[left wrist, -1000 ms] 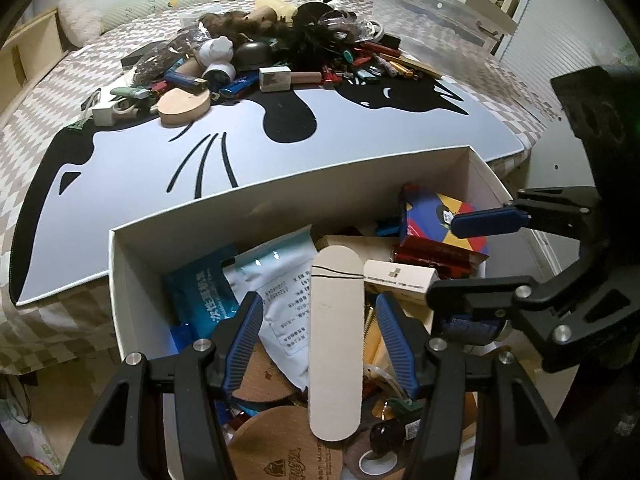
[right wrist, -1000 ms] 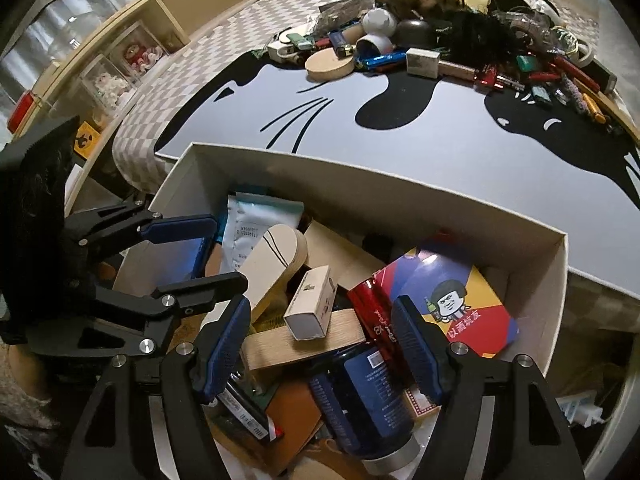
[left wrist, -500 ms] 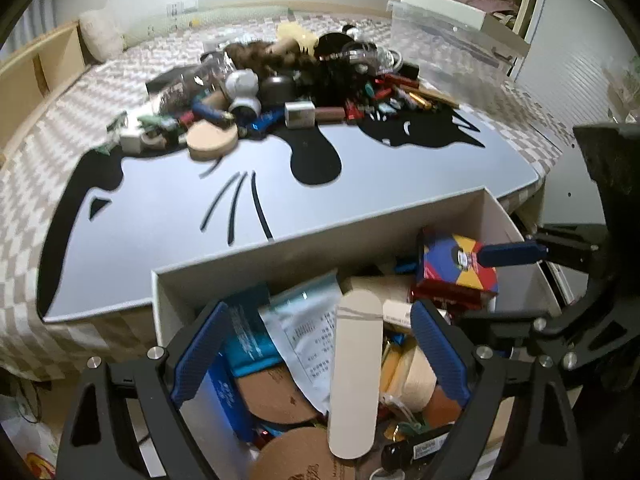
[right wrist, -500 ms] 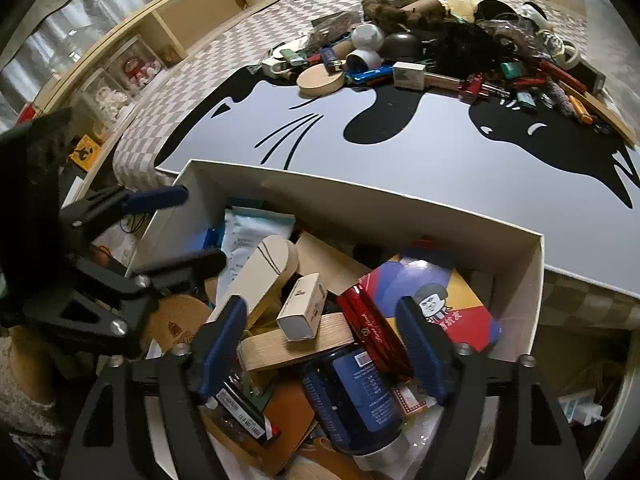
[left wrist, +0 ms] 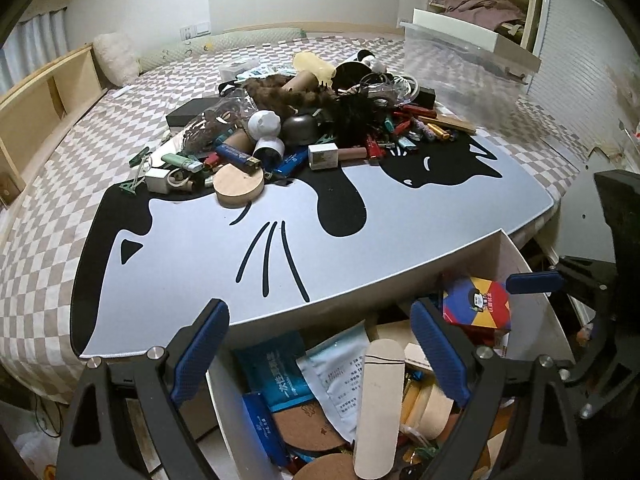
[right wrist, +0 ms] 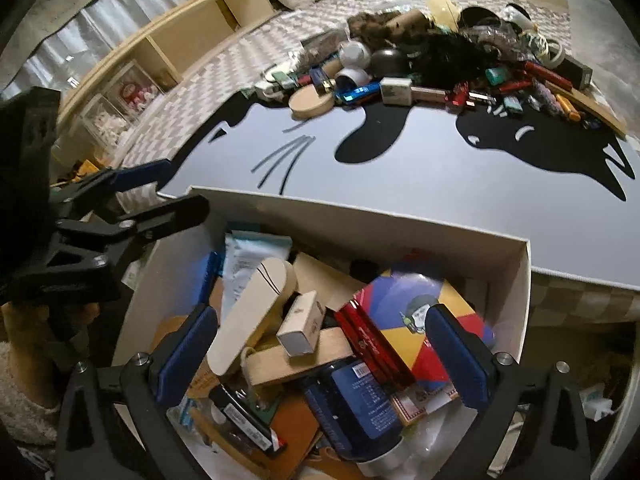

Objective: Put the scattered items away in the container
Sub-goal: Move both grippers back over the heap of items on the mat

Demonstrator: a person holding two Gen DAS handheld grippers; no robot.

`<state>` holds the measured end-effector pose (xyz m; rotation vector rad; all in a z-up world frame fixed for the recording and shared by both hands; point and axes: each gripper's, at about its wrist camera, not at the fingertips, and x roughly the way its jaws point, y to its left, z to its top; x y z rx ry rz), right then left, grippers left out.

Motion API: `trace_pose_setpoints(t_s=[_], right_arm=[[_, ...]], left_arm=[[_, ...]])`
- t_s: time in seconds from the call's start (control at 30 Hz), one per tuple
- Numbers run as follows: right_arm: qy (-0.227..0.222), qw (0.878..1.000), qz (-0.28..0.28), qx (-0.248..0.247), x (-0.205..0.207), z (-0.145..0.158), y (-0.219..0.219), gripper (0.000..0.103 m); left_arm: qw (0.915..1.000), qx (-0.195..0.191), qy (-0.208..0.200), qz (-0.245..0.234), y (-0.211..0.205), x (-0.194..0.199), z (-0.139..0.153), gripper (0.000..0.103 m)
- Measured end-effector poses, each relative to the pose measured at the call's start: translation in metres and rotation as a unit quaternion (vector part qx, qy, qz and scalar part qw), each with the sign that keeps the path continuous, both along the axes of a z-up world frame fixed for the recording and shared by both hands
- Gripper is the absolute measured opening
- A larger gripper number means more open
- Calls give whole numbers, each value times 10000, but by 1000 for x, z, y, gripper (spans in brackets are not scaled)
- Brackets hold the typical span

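Observation:
A white box (left wrist: 516, 264) (right wrist: 360, 220) stands at the near edge of the bed, full of items: a long pale wooden piece (left wrist: 378, 404) (right wrist: 248, 316), a colourful booklet (left wrist: 476, 304) (right wrist: 440, 320), a small white carton (right wrist: 300, 324). My left gripper (left wrist: 320, 356) is open and empty above the box. My right gripper (right wrist: 320, 360) is open and empty above the box too. A pile of scattered items (left wrist: 304, 132) (right wrist: 420, 68) lies at the far side of a cat-pattern mat (left wrist: 200, 248) (right wrist: 420, 168), with a round wooden disc (left wrist: 240, 186) (right wrist: 310, 102) nearest.
The mat lies on a checkered bedspread (left wrist: 60, 184). A wooden shelf (right wrist: 192, 32) runs along the left. A clear plastic bin (left wrist: 460, 56) sits at the back right. Each gripper shows in the other's view, the right one (left wrist: 560, 280) and the left one (right wrist: 132, 200).
My left gripper has opened wide, released the long wooden piece into the box and risen back. My right gripper has lifted slightly; it stays open.

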<state>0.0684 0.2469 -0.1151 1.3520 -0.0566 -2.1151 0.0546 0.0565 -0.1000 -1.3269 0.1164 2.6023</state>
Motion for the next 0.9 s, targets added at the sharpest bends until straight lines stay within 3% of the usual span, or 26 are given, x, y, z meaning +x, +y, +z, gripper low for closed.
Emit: trace_pose_setpoints(t_s=[0.1, 0.47, 0.67, 0.9], right_arm=[[144, 9997, -21, -207, 1, 7, 2, 103], [435, 9949, -587, -693, -20, 34, 29, 103], [745, 9900, -1099, -469, -46, 56, 54, 103], [1093, 9837, -1431, -18, -83, 70, 75, 103]], left_arm=[[10000, 31, -21, 12, -1, -6, 2, 102], [9989, 143, 401, -215, -9, -32, 31, 102], [9979, 258, 552, -208, -10, -51, 44, 103], [9968, 63, 773, 168, -19, -83, 49, 103]])
